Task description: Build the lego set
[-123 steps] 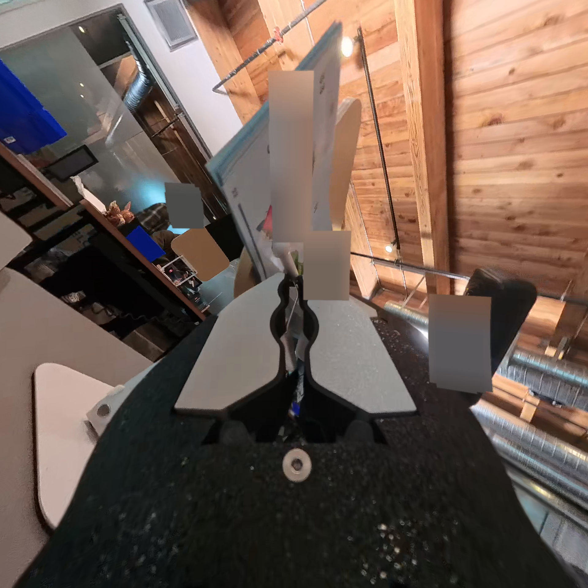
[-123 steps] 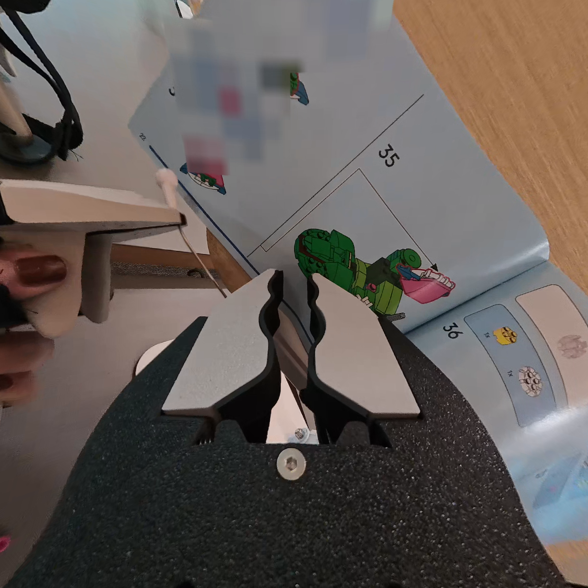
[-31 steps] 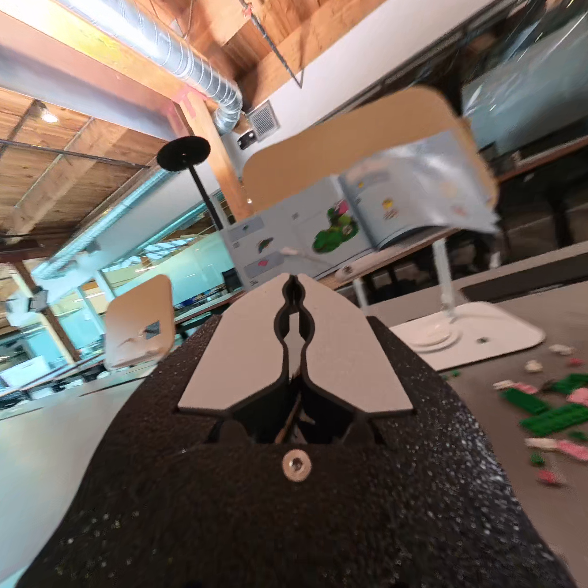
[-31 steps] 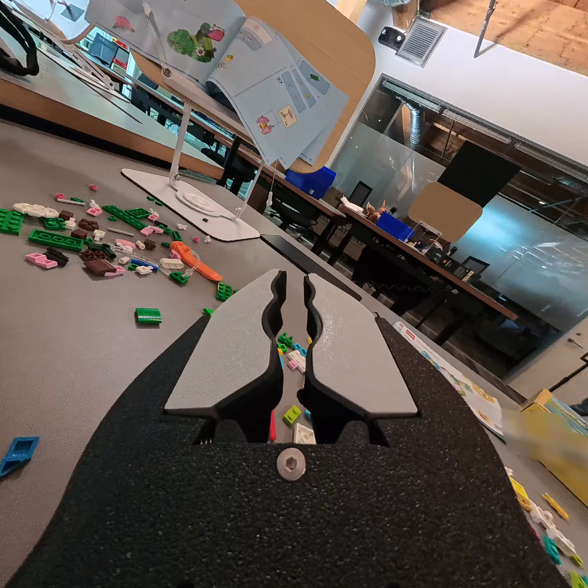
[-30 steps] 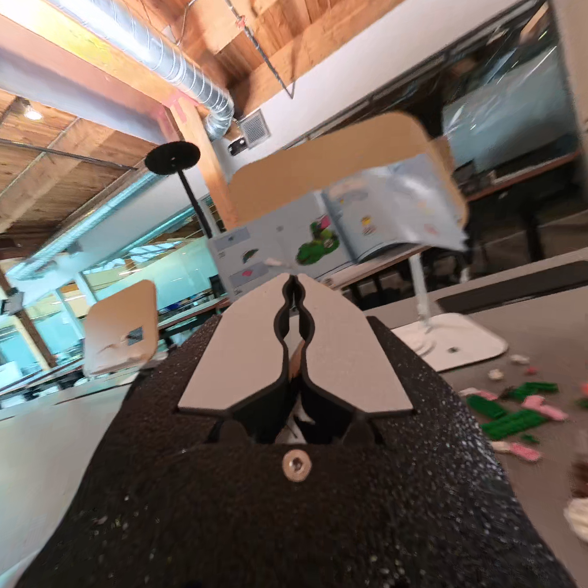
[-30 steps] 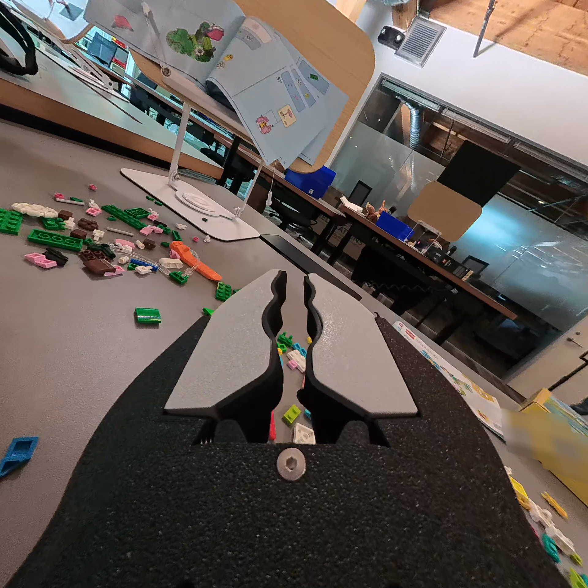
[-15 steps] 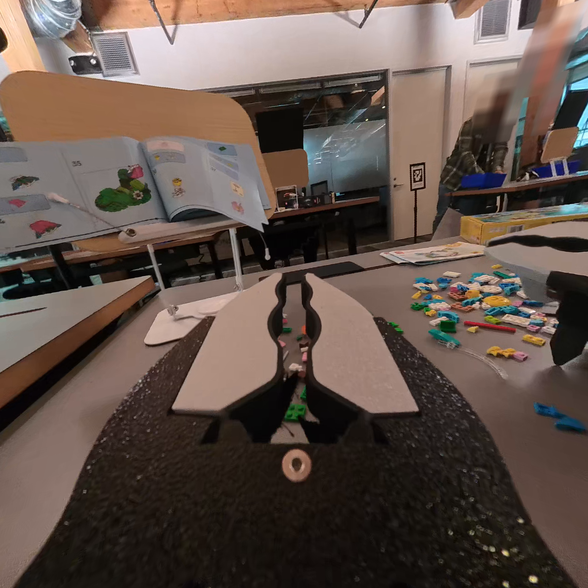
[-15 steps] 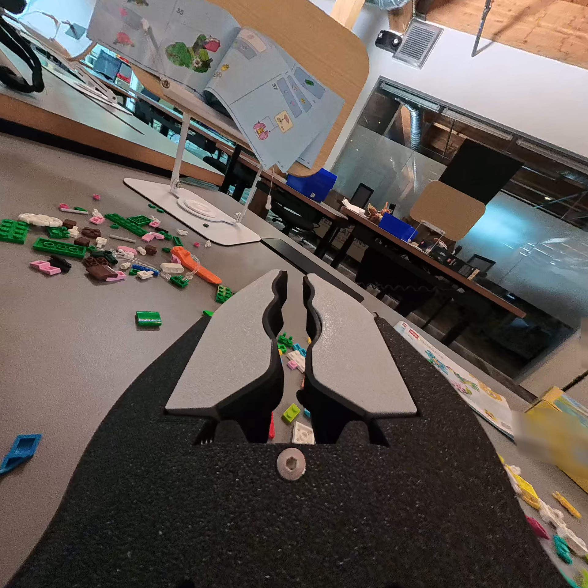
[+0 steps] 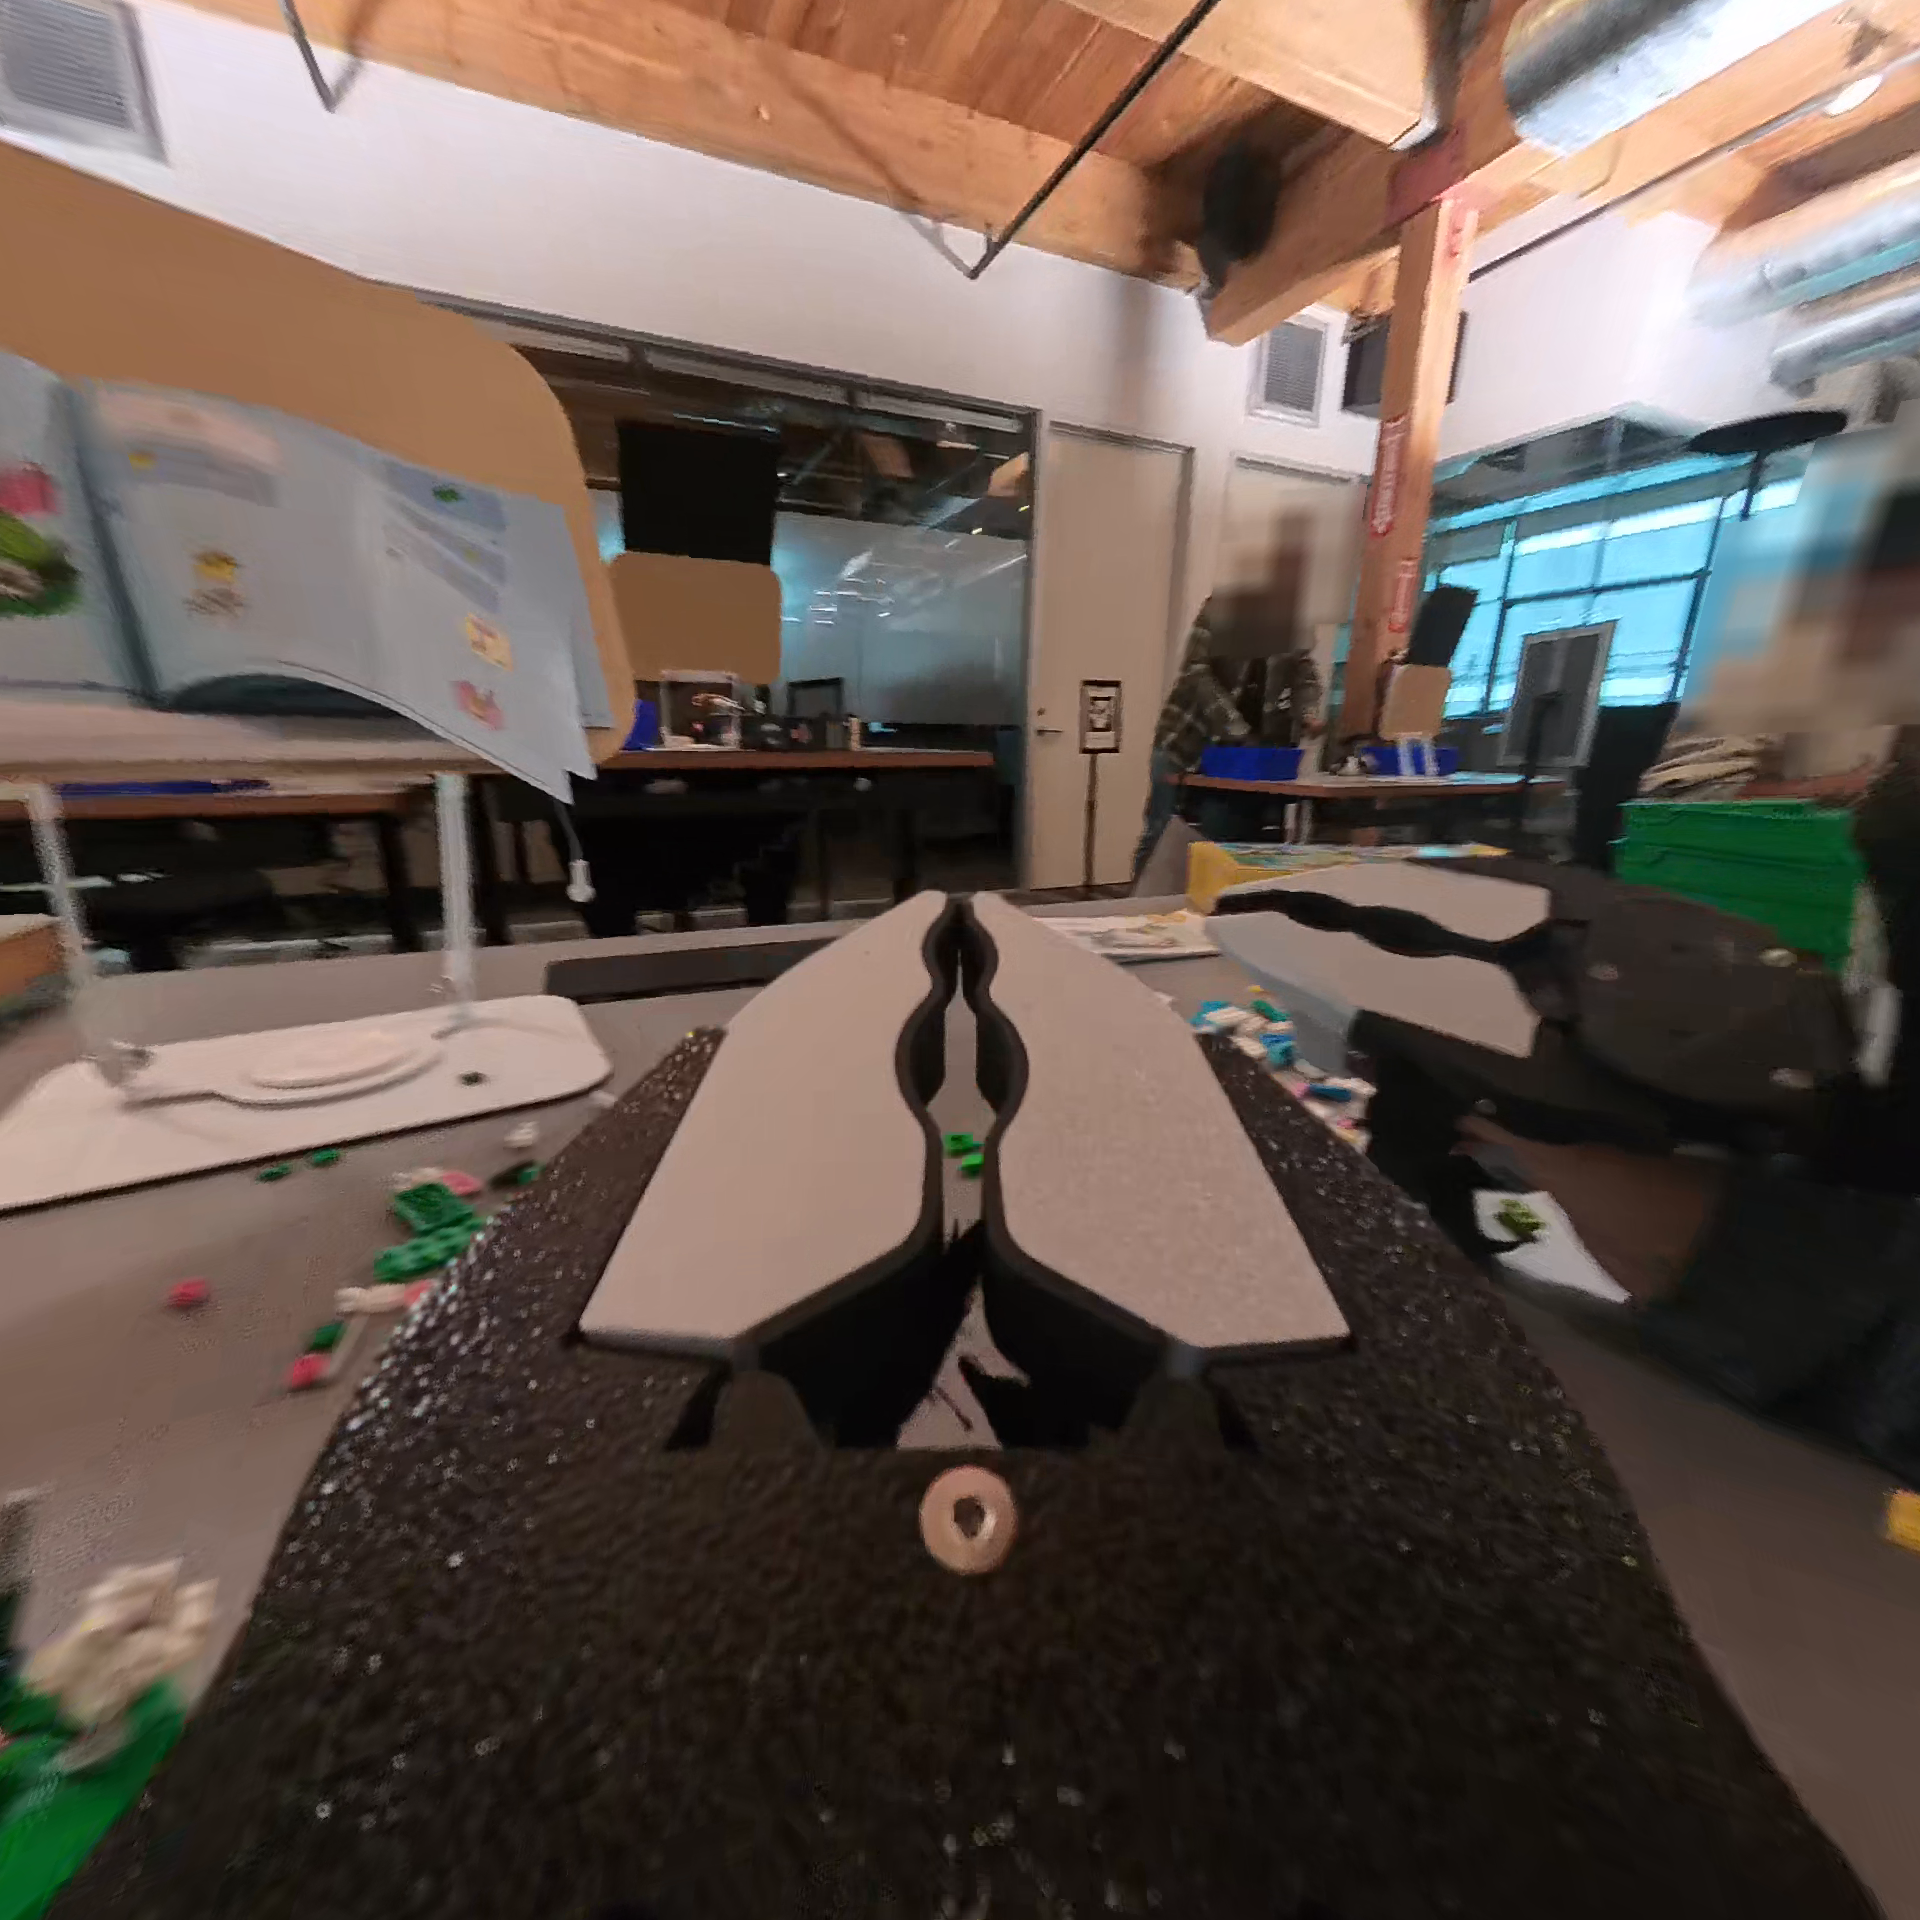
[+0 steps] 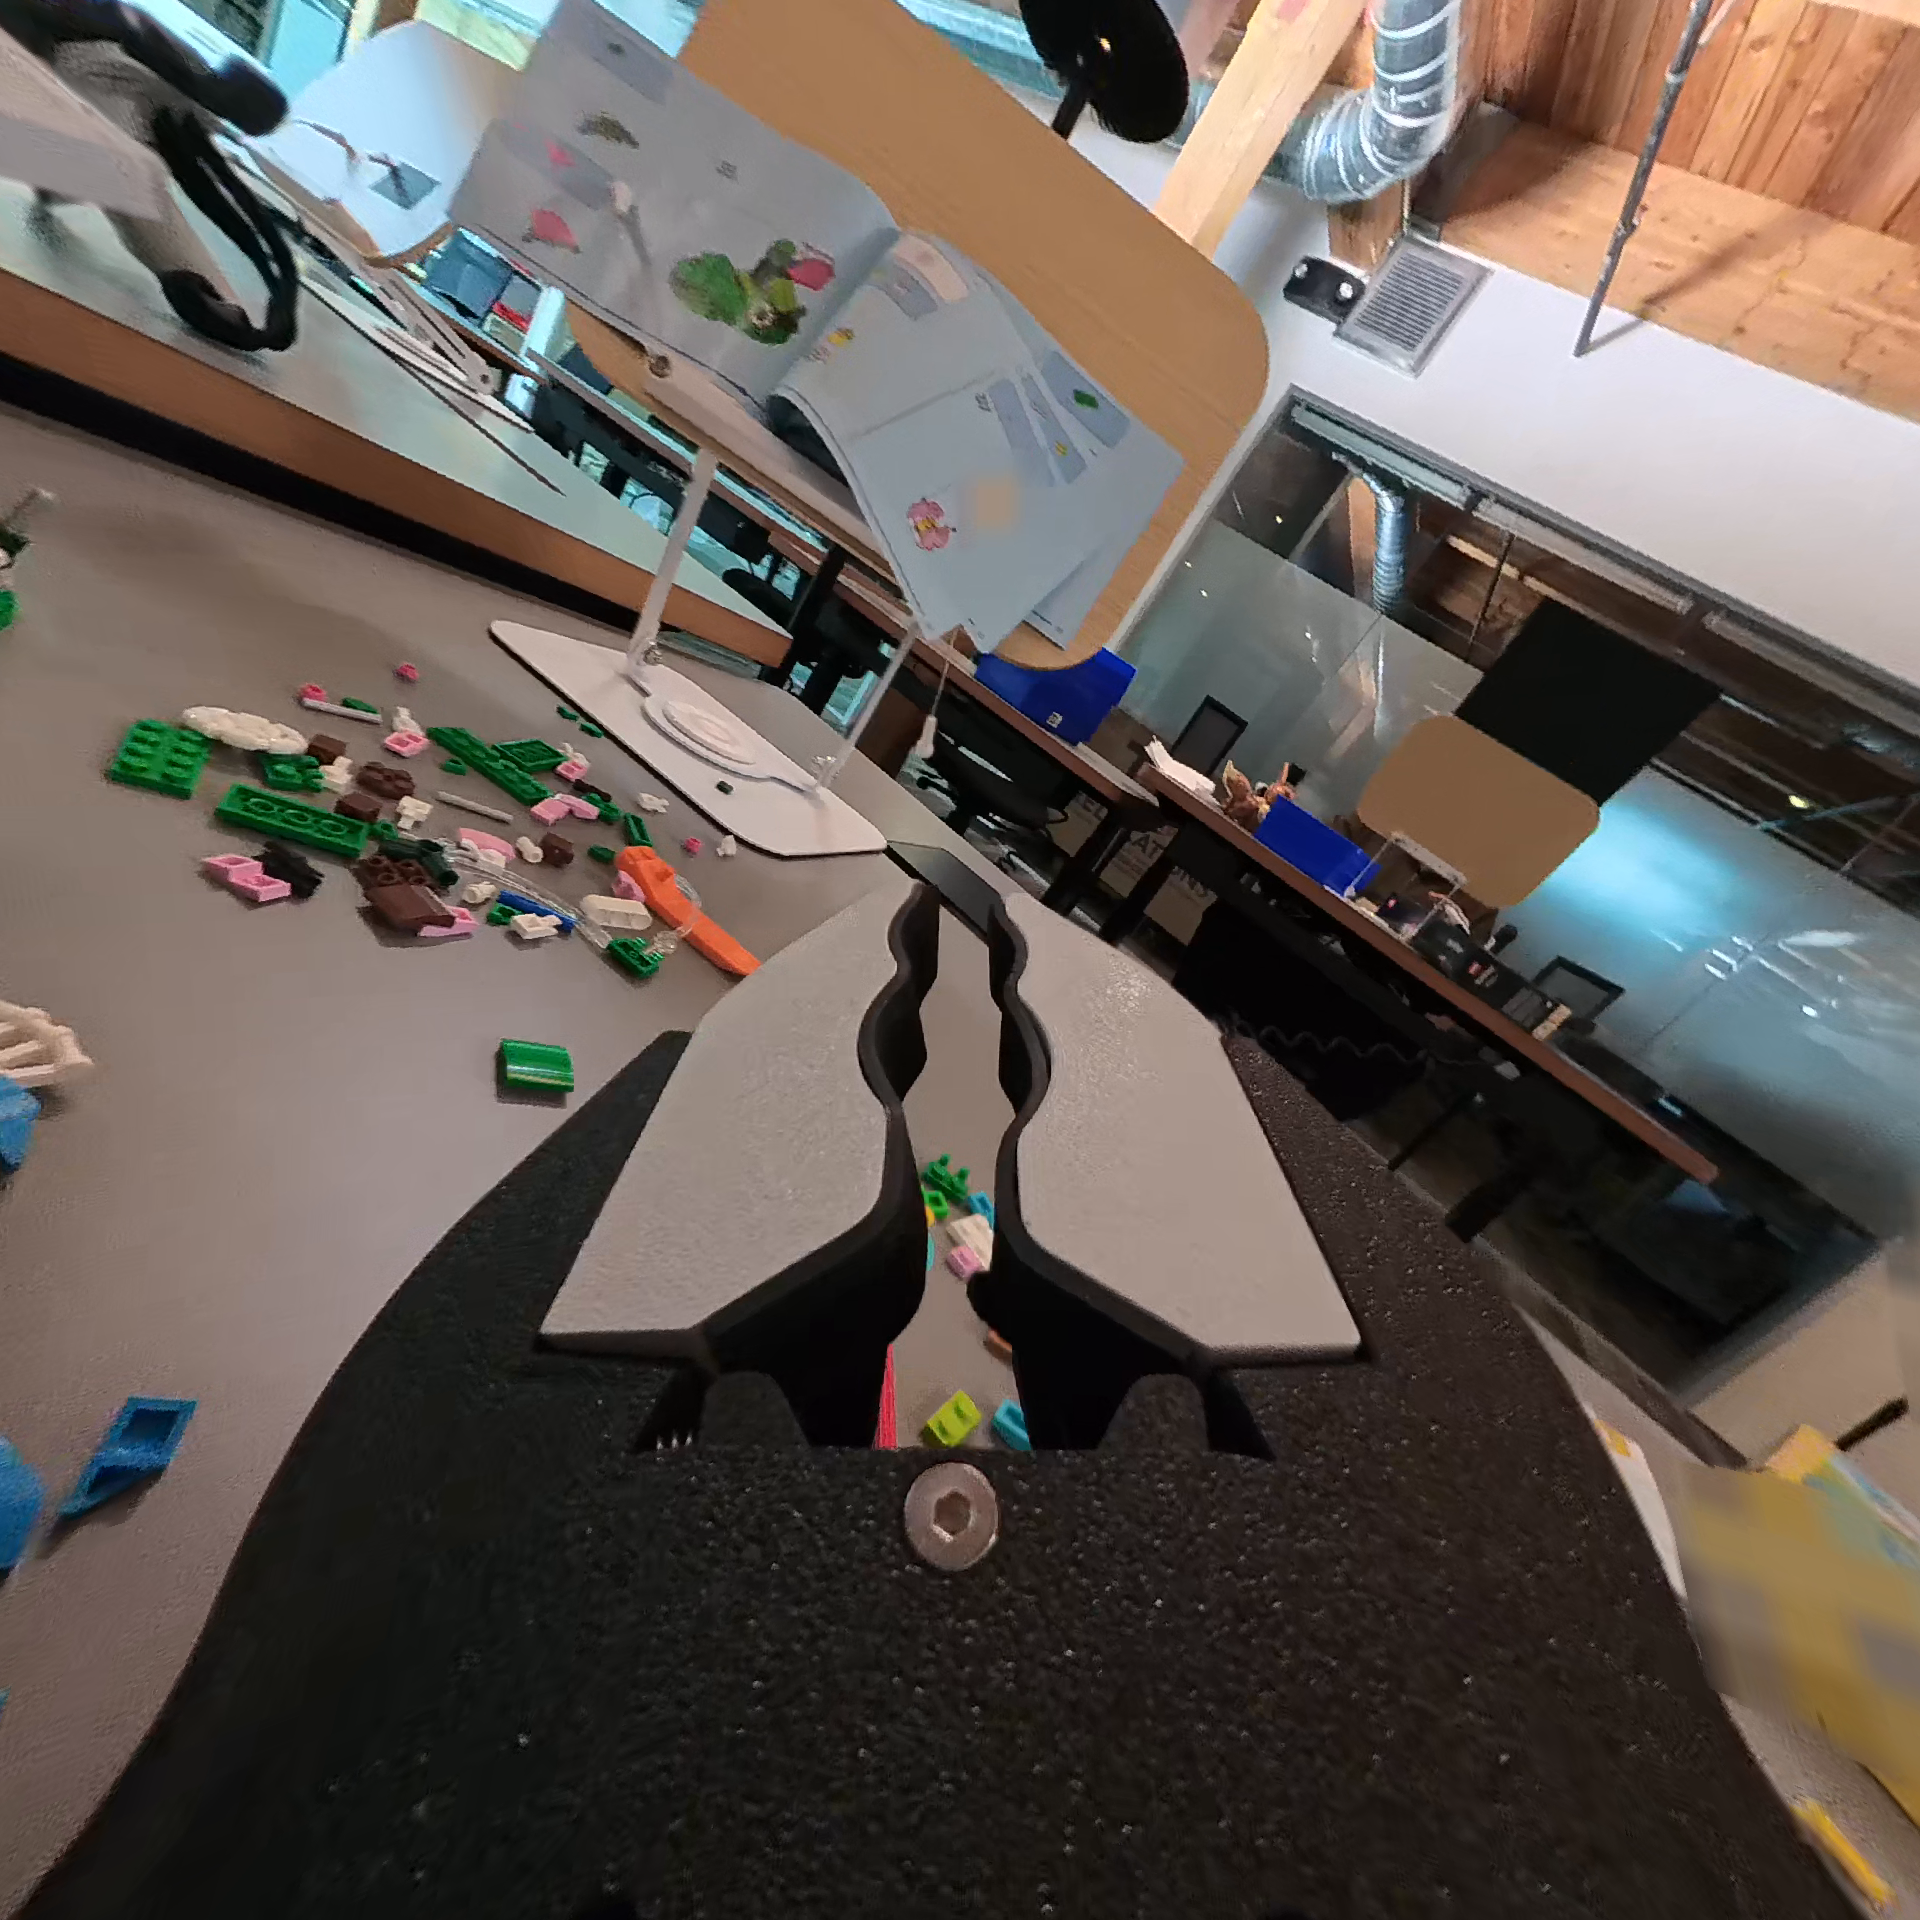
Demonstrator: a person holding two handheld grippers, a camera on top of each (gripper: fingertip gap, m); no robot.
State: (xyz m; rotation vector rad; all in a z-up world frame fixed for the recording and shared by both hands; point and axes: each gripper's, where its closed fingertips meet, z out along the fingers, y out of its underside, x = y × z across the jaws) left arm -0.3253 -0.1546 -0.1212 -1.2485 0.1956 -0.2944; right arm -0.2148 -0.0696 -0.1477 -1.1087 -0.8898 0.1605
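Note:
Loose lego pieces [image 10: 416,821], green, pink, brown and white, lie scattered on the grey table [image 10: 260,1195] near an orange brick separator [image 10: 686,909]. More small coloured pieces [image 10: 961,1216] lie under my right gripper [image 10: 963,914], which is empty with a narrow gap between its fingers. My left gripper [image 9: 958,909] is shut and empty, above the table. The right gripper [image 9: 1236,925] also shows in the left wrist view, close on the right. The open instruction booklet [image 10: 831,343] rests on a wooden stand; it also shows in the left wrist view [image 9: 312,582].
The stand's white base plate [image 10: 717,738] sits behind the pieces. A green curved piece [image 10: 535,1065] and a blue piece [image 10: 130,1439] lie apart. A yellow box [image 10: 1808,1621] is at the right. A blurred green and white build [image 9: 73,1714] is at the lower left. About 15 cm separates my left fingertips from my right.
My left gripper has closed its narrow gap and swung right, so the right gripper shows larger beside it. The right gripper has shifted a little and keeps the same gap.

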